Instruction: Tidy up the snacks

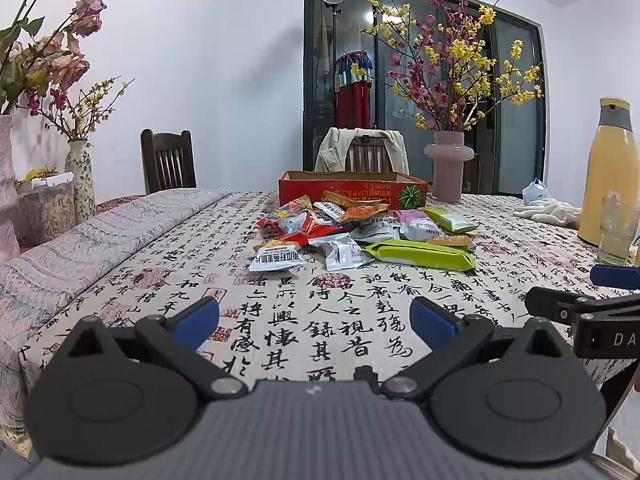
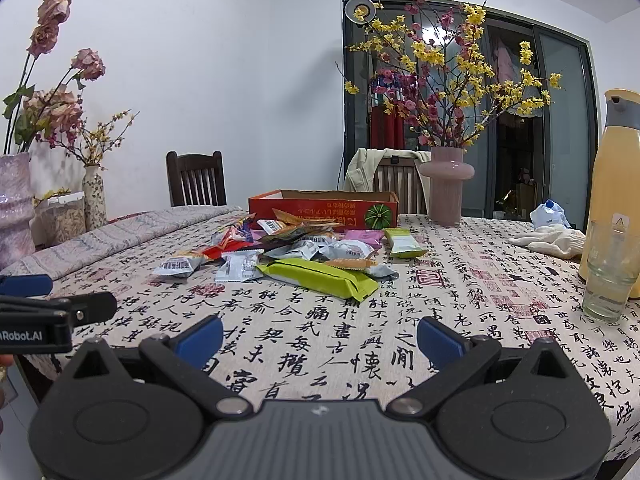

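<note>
A pile of snack packets (image 1: 344, 228) lies mid-table on the calligraphy cloth; it also shows in the right wrist view (image 2: 296, 248). A long green packet (image 1: 420, 254) (image 2: 320, 278) lies at its near edge. Behind the pile stands an open red cardboard box (image 1: 352, 190) (image 2: 324, 208). My left gripper (image 1: 314, 318) is open and empty, hovering above the table's near edge, well short of the pile. My right gripper (image 2: 320, 338) is open and empty, beside the left one; its blue fingertip shows in the left wrist view (image 1: 614, 276).
A pink vase of flowers (image 1: 448, 170) (image 2: 446, 190) stands right of the box. A yellow thermos (image 2: 616, 192), a glass (image 2: 608, 272) and white gloves (image 2: 548, 240) stand at the right. A folded cloth (image 1: 100, 236) and vases (image 1: 80, 180) line the left side. Chairs stand behind.
</note>
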Available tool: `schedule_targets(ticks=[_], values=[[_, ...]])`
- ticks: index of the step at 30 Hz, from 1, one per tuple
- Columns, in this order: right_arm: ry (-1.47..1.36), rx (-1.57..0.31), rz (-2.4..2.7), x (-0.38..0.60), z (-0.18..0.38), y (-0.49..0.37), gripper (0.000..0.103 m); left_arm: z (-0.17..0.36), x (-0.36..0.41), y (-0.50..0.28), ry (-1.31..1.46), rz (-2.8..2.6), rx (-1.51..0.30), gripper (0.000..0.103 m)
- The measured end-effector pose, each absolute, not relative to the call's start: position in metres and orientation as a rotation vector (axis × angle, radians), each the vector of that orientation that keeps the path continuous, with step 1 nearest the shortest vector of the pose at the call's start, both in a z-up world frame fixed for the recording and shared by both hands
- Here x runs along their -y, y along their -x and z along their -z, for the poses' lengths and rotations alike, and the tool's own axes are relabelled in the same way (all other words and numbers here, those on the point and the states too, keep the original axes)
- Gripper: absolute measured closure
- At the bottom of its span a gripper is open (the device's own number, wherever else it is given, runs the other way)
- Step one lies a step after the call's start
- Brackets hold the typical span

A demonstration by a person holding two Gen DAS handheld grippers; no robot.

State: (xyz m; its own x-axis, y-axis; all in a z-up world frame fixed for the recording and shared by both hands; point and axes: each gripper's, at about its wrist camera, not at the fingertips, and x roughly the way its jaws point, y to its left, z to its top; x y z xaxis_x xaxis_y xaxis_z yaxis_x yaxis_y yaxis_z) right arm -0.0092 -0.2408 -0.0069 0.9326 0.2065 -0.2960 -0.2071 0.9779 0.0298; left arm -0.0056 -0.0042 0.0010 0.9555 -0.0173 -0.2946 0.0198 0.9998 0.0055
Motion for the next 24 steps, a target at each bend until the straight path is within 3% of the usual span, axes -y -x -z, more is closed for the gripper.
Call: schedule_targets(ticks=[24], values=[[0.027,-0.323,-0.2,0.239,0.013,-0.011,0.0,-0.002,0.005,-0.028,-0.054,-0.01,-0.31,0.0]])
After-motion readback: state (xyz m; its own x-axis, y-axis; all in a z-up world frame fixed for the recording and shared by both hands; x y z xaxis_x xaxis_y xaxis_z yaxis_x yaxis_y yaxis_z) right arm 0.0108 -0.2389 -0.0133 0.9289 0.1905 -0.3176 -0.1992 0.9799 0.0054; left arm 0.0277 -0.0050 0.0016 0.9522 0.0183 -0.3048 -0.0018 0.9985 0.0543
